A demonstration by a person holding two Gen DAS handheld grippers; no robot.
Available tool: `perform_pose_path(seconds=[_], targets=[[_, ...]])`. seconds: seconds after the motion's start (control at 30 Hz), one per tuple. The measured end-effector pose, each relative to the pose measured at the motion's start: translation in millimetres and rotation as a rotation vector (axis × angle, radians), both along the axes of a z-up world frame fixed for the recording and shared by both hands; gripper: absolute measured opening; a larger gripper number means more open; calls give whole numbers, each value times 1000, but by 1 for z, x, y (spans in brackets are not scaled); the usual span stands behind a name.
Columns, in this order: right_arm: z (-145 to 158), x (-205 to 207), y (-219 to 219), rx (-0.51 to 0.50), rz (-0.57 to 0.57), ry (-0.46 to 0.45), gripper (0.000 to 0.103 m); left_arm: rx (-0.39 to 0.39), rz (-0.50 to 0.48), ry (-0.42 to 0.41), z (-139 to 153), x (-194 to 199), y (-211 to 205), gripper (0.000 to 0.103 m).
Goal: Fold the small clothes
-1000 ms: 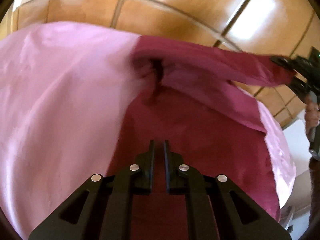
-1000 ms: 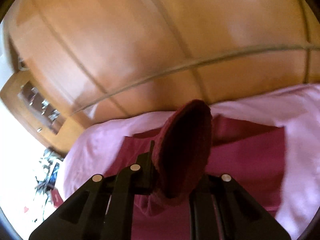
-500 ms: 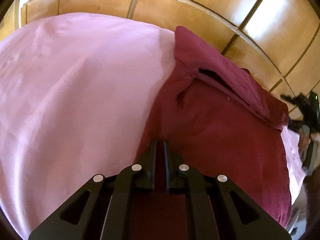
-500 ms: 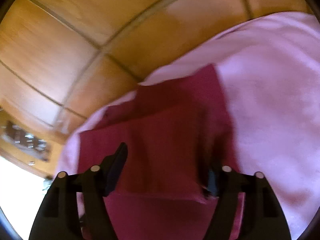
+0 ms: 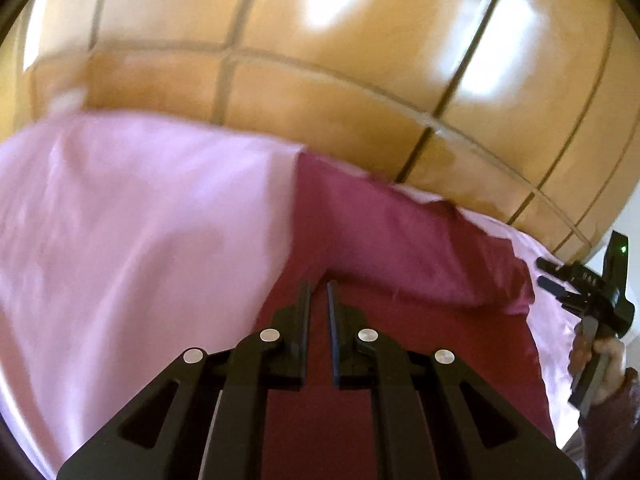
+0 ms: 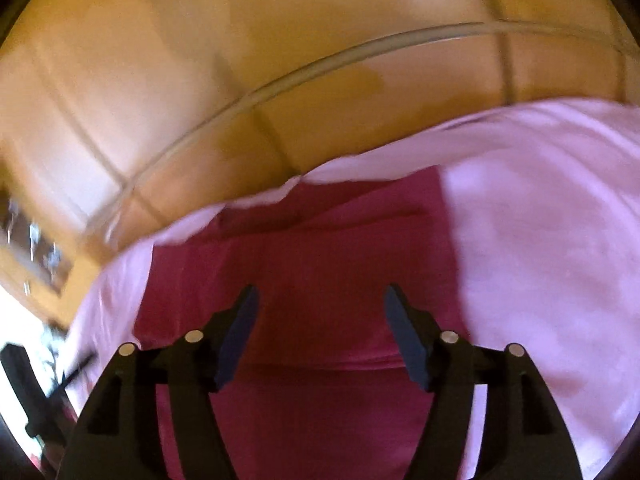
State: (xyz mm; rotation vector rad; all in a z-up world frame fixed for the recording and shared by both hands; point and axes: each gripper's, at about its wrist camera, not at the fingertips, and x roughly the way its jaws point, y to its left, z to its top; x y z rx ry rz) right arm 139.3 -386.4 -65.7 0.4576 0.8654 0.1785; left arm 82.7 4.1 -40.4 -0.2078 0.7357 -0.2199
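A dark red garment (image 5: 400,240) lies folded on a pink sheet (image 5: 140,220), its far part doubled over as a flat band. My left gripper (image 5: 318,284) hovers over the garment's near left part, shut, with only a thin slit between its fingers and no cloth visibly pinched. In the right wrist view the same garment (image 6: 320,248) lies flat below my right gripper (image 6: 320,292), whose jaws are opening and have nothing between them. From the left wrist view the right gripper (image 5: 560,284) shows just off the garment's right edge, held by a hand (image 5: 604,360).
The pink sheet (image 6: 540,220) spreads wide to one side of the garment. Glossy wooden panels (image 5: 320,80) rise right behind the sheet's far edge. A shelf with small items (image 6: 36,248) sits at the far left, blurred.
My right gripper let go of the garment end it was holding up, and that end now lies flat as a fold. The right gripper's jaws spread wide. The left gripper rose, still shut.
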Motion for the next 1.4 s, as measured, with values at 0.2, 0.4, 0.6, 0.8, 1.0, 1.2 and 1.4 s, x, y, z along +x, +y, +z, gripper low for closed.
perform_pose_path(seconds=[0.2, 0.4, 0.6, 0.8, 1.0, 1.2, 1.4], targets=[[-31, 21, 26, -163, 26, 70, 74, 64, -44, -3, -4, 61, -36, 6], [-63, 26, 19, -218, 10, 52, 83, 88, -8, 85, -36, 119, -42, 6], [-72, 21, 28, -278, 32, 3, 92, -76, 64, 166, -82, 133, 0, 6], [-72, 21, 26, -288, 42, 2, 96, 50, 98, 92, -50, 116, -14, 6], [-73, 25, 31, -295, 45, 1, 97, 146, 36, 46, -39, 148, -44, 6], [-75, 25, 32, -294, 50, -2, 99, 171, 75, 115, -73, 173, -38, 6], [-75, 25, 31, -285, 55, -2, 100, 154, 103, 122, -56, 143, -31, 6]])
